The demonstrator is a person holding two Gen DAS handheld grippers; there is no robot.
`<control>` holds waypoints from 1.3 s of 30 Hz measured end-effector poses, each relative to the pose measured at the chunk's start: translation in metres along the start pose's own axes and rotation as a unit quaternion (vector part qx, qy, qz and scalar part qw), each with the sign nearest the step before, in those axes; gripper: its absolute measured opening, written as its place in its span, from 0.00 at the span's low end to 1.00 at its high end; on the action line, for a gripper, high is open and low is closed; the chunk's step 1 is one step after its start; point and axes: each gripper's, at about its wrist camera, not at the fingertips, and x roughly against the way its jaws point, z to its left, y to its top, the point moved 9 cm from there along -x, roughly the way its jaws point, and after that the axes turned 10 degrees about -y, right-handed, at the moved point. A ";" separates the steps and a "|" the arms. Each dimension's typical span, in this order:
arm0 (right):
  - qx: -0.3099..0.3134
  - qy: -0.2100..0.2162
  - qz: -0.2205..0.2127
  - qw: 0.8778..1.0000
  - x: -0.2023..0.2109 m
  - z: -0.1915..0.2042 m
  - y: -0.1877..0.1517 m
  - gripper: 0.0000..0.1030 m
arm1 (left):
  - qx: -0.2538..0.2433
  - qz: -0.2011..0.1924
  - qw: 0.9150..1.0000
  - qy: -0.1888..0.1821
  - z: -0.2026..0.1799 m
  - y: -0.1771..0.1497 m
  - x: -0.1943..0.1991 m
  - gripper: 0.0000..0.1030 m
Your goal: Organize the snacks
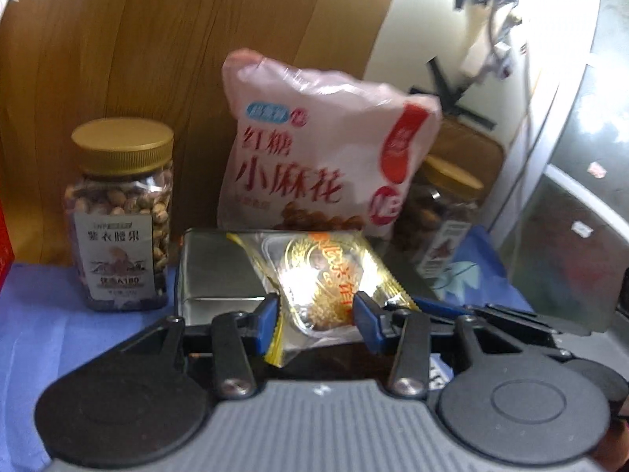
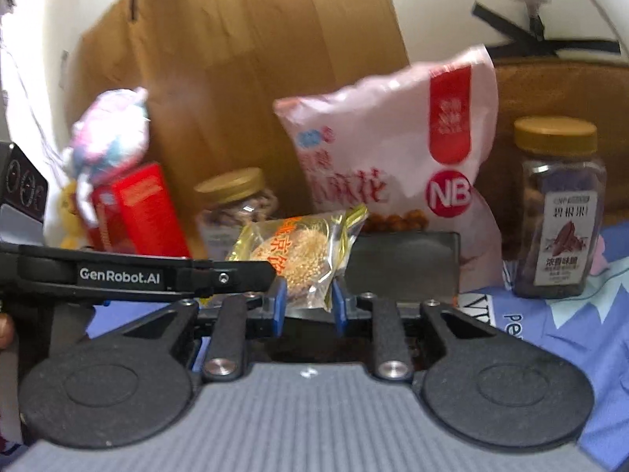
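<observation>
Jars, gold lids: 2 point(image 2: 232, 204) point(image 2: 560, 204). Pink bag point(image 2: 397, 149): 1. Wrapped pastry point(image 2: 302, 255): 1. Metal tin point(image 1: 216, 271): 1. Red box point(image 2: 141, 212): 1. Plush toy point(image 2: 110, 133): 1.

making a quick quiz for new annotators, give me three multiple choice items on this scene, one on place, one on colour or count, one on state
1. Where does the pink snack bag stand?
A. behind the metal tin
B. inside the tin
C. on a jar

2. What colour are the jar lids?
A. red
B. gold
C. white

3. What is the right hand-held gripper doing?
A. open, holding nothing
B. shut on a jar
C. shut on the wrapped pastry

Answers: 1 A, the bag rises behind the tin's far edge. 2 B, both visible lids are gold. 3 C, the blue pads pinch the packet's lower edge.
</observation>
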 end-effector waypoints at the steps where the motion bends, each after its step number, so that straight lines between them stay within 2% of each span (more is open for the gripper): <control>1: 0.000 -0.007 0.001 1.000 -0.003 -0.002 -0.001 0.30 | -0.003 0.001 1.000 0.006 0.002 -0.001 -0.002 0.40; 3: -0.003 -0.013 -0.005 1.000 -0.003 -0.006 -0.002 0.36 | -0.010 0.000 1.000 0.009 0.001 -0.005 -0.001 0.44; 4: -0.008 -0.011 -0.010 1.000 0.001 -0.008 -0.001 0.44 | -0.013 -0.002 1.000 0.004 -0.002 -0.006 0.002 0.45; 8: -0.034 -0.009 -0.042 0.998 0.036 -0.026 0.006 0.45 | -0.033 -0.019 0.999 -0.019 -0.016 -0.017 0.032 0.53; 10: -0.056 -0.019 -0.044 0.997 0.054 -0.047 -0.001 0.45 | -0.041 -0.025 0.998 -0.028 -0.021 -0.028 0.049 0.55; 12: -0.086 -0.038 -0.027 0.995 0.064 -0.072 -0.014 0.45 | -0.049 -0.026 0.998 -0.021 -0.021 -0.038 0.059 0.67; 14: -0.125 -0.058 0.009 0.990 0.063 -0.100 -0.035 0.45 | -0.054 -0.024 0.998 0.012 -0.013 -0.048 0.062 0.77; 18: -0.193 -0.042 0.073 0.978 0.046 -0.120 -0.063 0.46 | -0.019 0.021 0.998 0.058 0.013 -0.068 0.048 0.77; 20: -0.197 -0.037 0.099 0.975 0.036 -0.115 -0.071 0.46 | 0.003 0.043 0.996 0.074 0.024 -0.078 0.043 0.71; 21: -0.203 -0.024 0.113 0.972 0.031 -0.110 -0.076 0.46 | 0.016 0.055 0.996 0.071 0.027 -0.085 0.040 0.62; 23: -0.204 0.000 0.125 0.971 0.029 -0.096 -0.082 0.46 | 0.038 0.072 0.995 0.049 0.027 -0.100 0.037 0.55; 25: -0.176 0.004 0.127 0.976 0.032 -0.077 -0.083 0.45 | 0.014 0.070 0.996 0.060 0.019 -0.108 0.041 0.50; 27: -0.164 0.031 0.136 0.977 0.039 -0.056 -0.088 0.45 | -0.003 0.073 0.995 0.068 0.009 -0.118 0.048 0.46; 31: -0.119 0.028 0.123 0.985 0.062 -0.024 -0.099 0.47 | -0.027 0.073 0.993 0.085 -0.005 -0.137 0.071 0.47; 34: -0.121 0.045 0.123 0.984 0.076 -0.015 -0.108 0.48 | -0.012 0.070 0.995 0.074 -0.010 -0.149 0.091 0.50; 36: -0.114 0.054 0.122 0.984 0.084 -0.011 -0.110 0.49 | 0.002 0.065 0.996 0.061 -0.011 -0.156 0.108 0.61; 37: -0.114 0.058 0.119 0.985 0.090 -0.009 -0.110 0.49 | 0.011 0.054 0.997 0.056 -0.010 -0.156 0.119 0.64; 39: -0.117 0.031 0.085 0.989 0.109 -0.016 -0.103 0.49 | 0.030 0.017 0.998 0.056 -0.004 -0.151 0.147 0.73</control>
